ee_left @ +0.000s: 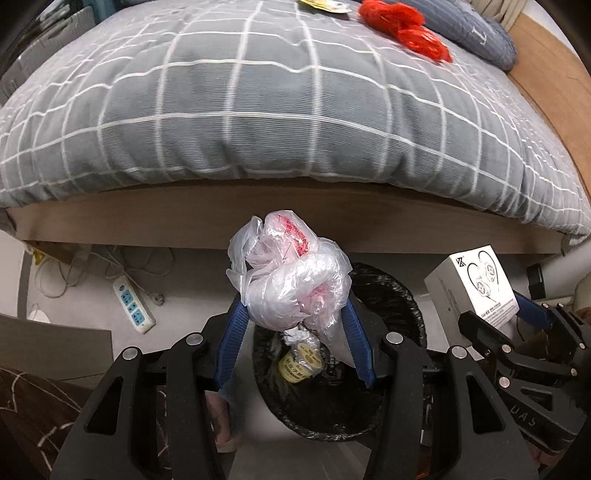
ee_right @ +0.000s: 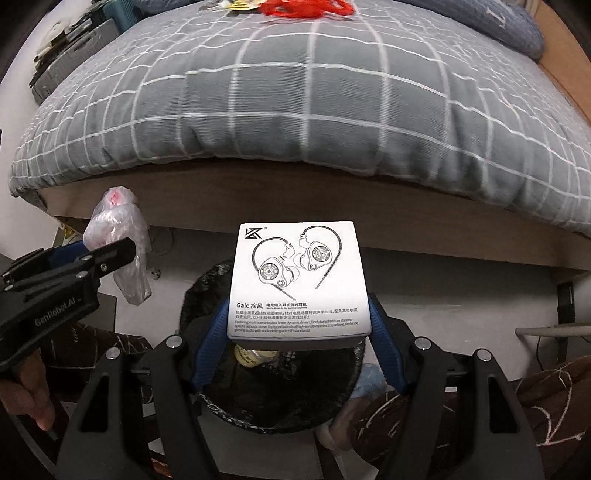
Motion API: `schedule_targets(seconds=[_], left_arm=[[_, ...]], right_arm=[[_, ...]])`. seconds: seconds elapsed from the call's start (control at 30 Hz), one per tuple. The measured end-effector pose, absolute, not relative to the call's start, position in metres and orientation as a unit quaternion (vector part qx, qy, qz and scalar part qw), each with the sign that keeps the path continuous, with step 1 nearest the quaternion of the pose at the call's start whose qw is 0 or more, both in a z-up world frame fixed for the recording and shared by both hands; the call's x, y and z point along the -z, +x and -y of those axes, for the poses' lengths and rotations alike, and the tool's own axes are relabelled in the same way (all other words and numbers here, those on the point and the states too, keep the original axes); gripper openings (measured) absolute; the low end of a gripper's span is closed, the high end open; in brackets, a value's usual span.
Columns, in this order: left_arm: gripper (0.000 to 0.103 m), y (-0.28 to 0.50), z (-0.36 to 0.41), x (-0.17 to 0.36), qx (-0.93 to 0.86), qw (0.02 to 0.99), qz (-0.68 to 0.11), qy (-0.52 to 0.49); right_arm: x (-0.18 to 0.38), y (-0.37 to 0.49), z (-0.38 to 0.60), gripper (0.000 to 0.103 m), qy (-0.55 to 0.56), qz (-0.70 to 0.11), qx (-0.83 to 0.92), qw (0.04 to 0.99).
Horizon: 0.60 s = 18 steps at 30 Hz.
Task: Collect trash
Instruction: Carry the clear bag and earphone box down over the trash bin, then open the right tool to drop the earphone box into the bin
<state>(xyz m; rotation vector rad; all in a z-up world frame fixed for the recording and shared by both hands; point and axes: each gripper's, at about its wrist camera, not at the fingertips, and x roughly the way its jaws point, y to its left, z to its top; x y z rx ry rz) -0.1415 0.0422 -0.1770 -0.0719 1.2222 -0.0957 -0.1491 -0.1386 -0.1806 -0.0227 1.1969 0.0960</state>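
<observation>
The left gripper [ee_left: 295,317] is clamped on a crumpled clear plastic bag [ee_left: 288,284], its blue pads pressing into the lower part of the bundle, which hangs just above the black-lined trash bin [ee_left: 399,291]. The bag looks very light and soft; it squashes under the pads, and the slick film could slide, so a bite across the knotted, thickest part is the safest hold. It may cling to a pad on release.

The right gripper [ee_right: 297,332] holds a white earphone box [ee_right: 297,277] by its 2 opposite side walls near the lower edge, jaws set fairly wide around it, directly over the same bin. The box looks stiff and light, probably empty cardboard, though that cannot be confirmed from here. Its smooth faces could slip, and a hard squeeze would dent the walls.

On the grey checked duvet [ee_left: 277,110] behind, a red mesh wad [ee_left: 402,26] and a yellow wrapper [ee_left: 325,4] lie uncollected.
</observation>
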Motion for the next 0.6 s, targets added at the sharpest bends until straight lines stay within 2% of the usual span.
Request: schedule_targets(seconds=[0.3,0.43,0.6], left_arm=[[0.05,-0.146,-0.062,0.18,0.028,0.816,-0.576,-0.043],[0.05,-0.144,-0.058,0.181,0.034,0.815,-0.577,-0.042],[0.05,-0.137,-0.035,0.184,0.053,0.813,-0.58,-0.033]], right_arm=[[0.179,-0.143,0.114,0.069,-0.018,-0.557,-0.061,0.828],[0.172,-0.152,0.115,0.084,-0.029,-0.544,-0.058,0.837],[0.17,-0.153,0.14,0.092,-0.021,-0.541,-0.035,0.84]])
